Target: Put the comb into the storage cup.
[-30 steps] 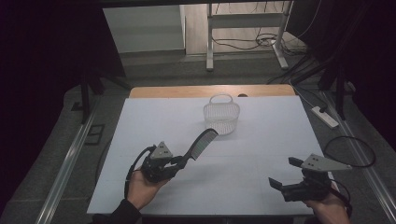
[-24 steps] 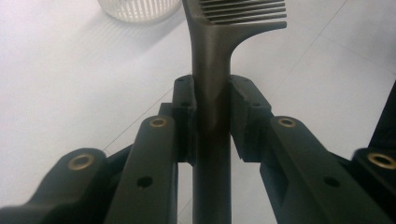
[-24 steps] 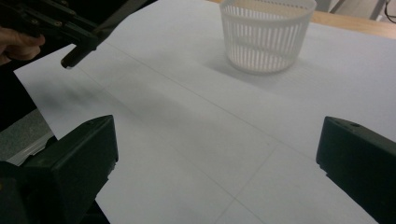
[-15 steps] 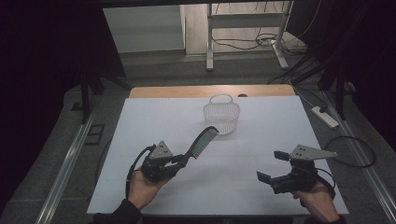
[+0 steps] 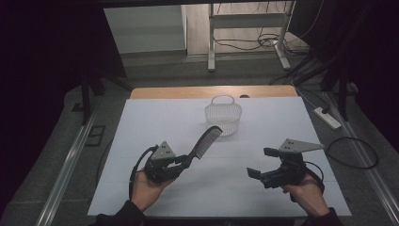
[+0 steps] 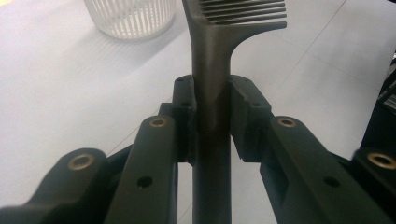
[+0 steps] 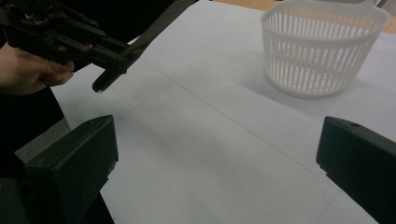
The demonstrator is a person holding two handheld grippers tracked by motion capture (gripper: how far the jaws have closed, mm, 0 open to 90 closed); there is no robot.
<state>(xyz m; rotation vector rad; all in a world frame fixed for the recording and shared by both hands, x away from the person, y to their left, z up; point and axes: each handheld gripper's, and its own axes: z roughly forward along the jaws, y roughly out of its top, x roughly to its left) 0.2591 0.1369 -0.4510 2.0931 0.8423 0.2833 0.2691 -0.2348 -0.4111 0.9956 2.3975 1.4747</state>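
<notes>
Comb [image 5: 205,141] near white basket [image 5: 223,114]

No writing, label, brand, number or sign could be read anywhere in these pictures.
</notes>
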